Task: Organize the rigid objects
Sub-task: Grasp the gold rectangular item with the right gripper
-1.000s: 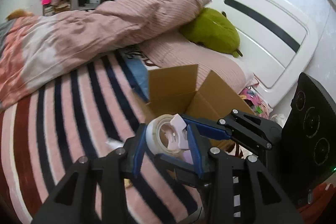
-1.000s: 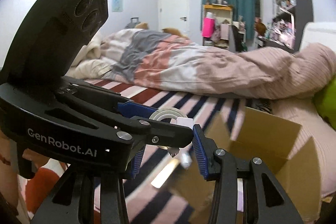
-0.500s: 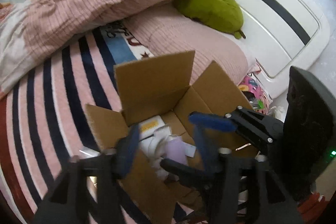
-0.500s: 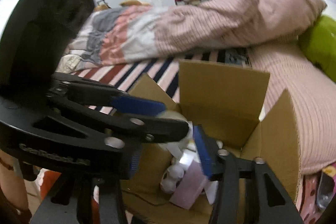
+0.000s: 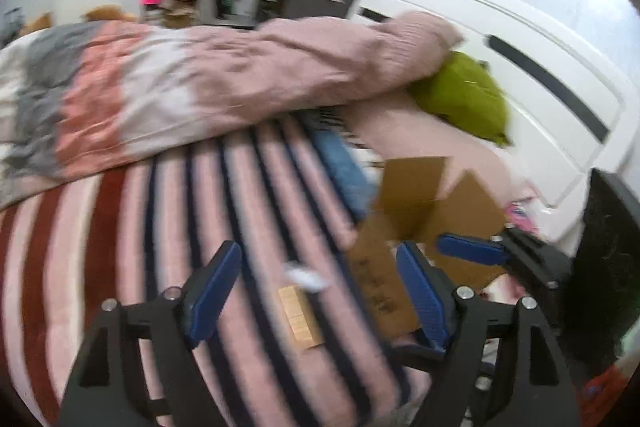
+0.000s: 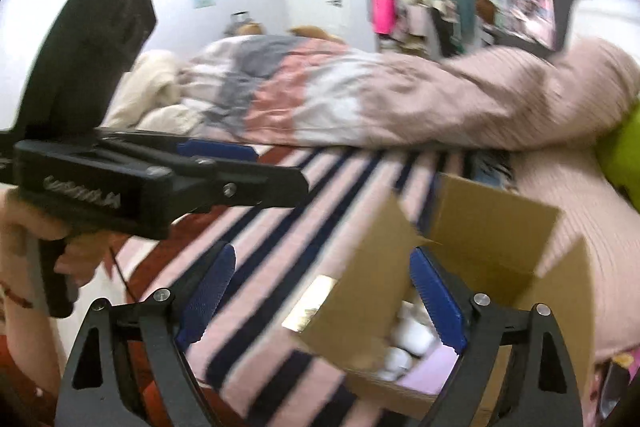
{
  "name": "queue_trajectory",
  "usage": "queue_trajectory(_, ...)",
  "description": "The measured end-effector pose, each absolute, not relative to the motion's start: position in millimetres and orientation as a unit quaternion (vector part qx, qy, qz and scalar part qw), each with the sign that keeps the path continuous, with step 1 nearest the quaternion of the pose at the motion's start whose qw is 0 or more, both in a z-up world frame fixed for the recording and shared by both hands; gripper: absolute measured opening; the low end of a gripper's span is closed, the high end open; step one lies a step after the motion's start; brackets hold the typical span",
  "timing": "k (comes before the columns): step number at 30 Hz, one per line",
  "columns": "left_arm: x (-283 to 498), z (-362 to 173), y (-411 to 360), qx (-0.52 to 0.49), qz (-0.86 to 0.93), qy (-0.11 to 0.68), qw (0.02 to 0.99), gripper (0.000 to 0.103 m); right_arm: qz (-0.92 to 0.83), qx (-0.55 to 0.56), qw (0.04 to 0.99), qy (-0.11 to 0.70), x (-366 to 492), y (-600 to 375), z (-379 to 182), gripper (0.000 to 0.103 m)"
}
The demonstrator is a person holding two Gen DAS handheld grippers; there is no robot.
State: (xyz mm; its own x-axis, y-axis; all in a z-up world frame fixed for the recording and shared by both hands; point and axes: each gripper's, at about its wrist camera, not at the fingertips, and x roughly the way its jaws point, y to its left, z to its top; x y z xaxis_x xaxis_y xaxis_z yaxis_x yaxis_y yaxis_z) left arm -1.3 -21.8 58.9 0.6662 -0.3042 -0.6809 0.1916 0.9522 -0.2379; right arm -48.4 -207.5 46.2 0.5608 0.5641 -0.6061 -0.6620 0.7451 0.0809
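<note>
both views are smeared by motion blur, so small print is lost. white lettering runs along the side of the left gripper (image 6: 240,163) in the right wrist view, but it is too blurred to read. dark marks on the near flap of the cardboard box (image 5: 416,227) in the left wrist view are equally unreadable.

the left gripper (image 5: 320,291) has its jaws wide apart with nothing between them; a tan card (image 5: 300,317) and a white scrap (image 5: 306,277) lie on the striped blanket (image 5: 140,227) just ahead of the gap. the box sits beyond the right-hand jaw, its lower part hidden behind that jaw.

the right gripper (image 6: 324,303) also stands with jaws spread and empty. the one box (image 6: 496,223), four flaps up, lies ahead and toward the right-hand jaw, which covers part of its opening. inside, at least two white rounded objects (image 6: 412,335) and a lilac slab (image 6: 428,373) show; the rest of the contents is cut off. a shiny gold piece (image 6: 312,303) lies between the jaws, just beside the box's near flap.

a green plush (image 5: 468,103) rests far ahead, half under the pink duvet (image 5: 280,67).
</note>
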Motion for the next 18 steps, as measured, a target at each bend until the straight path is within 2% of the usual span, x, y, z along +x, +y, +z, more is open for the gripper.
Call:
queue_trajectory(10,-45.4,-10.4,68.6,-0.106,-0.046,0.386,0.915,0.077,0.42,-0.083,0.822,0.375,-59.6,-115.7,-22.6,0.089)
queue_trajectory(14,-51.3,-35.7,74.8,-0.119,-0.05,0.393,0.91,0.077,0.357,-0.064,0.835,0.414,-44.0,-119.4,-65.6,0.088)
queue_trajectory(15,-51.5,-41.5,74.6,-0.12,-0.051,0.396,0.909,0.077,0.336,-0.067,0.841,0.419,-40.3,-122.4,-74.3,0.086)
queue_trajectory(17,-49.7,-48.6,71.6,-0.123,-0.054,0.402,0.906,0.077,0.286,-0.079,0.851,0.434,-32.3,-128.1,-92.1,0.072)
queue_trajectory(18,-48.8,-53.2,70.6,-0.127,-0.058,0.405,0.904,0.077,0.264,-0.082,0.852,0.444,-26.9,-130.6,-100.6,0.068)
